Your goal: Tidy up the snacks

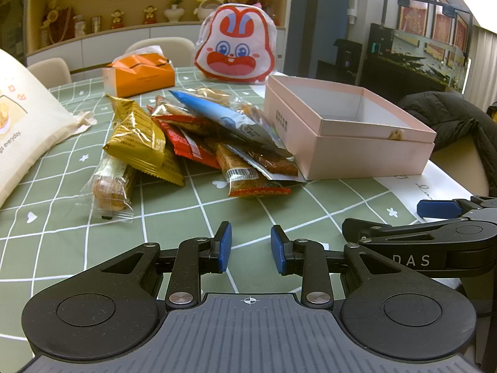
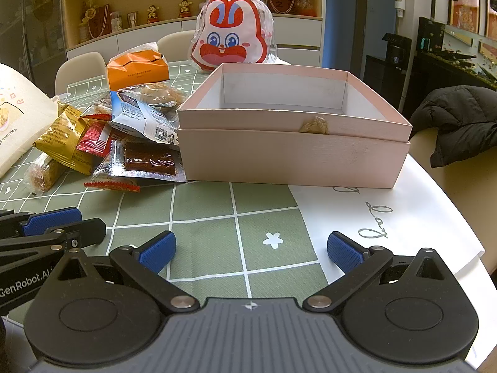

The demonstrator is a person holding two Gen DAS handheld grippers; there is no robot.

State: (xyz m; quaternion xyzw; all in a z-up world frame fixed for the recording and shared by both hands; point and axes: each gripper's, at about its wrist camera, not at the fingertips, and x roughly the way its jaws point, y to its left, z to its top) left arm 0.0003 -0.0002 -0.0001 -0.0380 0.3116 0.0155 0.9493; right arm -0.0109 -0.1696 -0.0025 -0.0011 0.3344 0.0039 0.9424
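Both grippers hover low over the table (image 2: 202, 205), left gripper (image 1: 251, 248) and right gripper (image 2: 251, 250) spread, nothing between. Snack pile (image 1: 192, 143) sits left of the seemingly empty pink box (image 2: 292, 152).

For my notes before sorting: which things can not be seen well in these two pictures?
- Pink box floor: left wrist view, its near wall hides it.
- Snack pile, lower packets: both views, upper packets cover them.
- Cream bag: cut off by the left edge.
- Packet print: too small.

Home dining room — display shelves (image 1: 124, 9) with figurines, chairs (image 2: 80, 65), checked tablecloth (image 1: 186, 211).
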